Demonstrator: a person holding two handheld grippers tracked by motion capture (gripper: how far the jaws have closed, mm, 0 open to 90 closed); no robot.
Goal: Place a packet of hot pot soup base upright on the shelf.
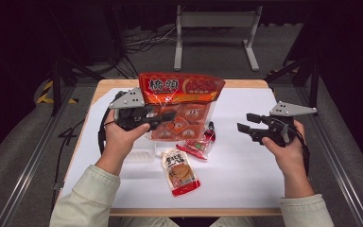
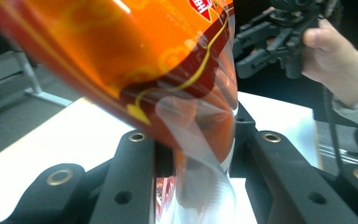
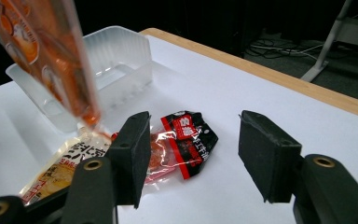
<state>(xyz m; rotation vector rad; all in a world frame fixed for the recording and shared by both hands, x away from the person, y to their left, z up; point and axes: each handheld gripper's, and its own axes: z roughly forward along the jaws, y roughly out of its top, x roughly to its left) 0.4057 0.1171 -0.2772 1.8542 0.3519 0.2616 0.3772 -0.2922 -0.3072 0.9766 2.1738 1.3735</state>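
Left claw is clamped on the lower side of the large orange snack bag, holding it upright above the tabletop. Right claw stands open and empty, well to the right of the bag. Under the bag: 1 clear plastic tray, 1 red-and-black packet, 1 pale sauce pouch nearest the person. The bag hides part of the tray.
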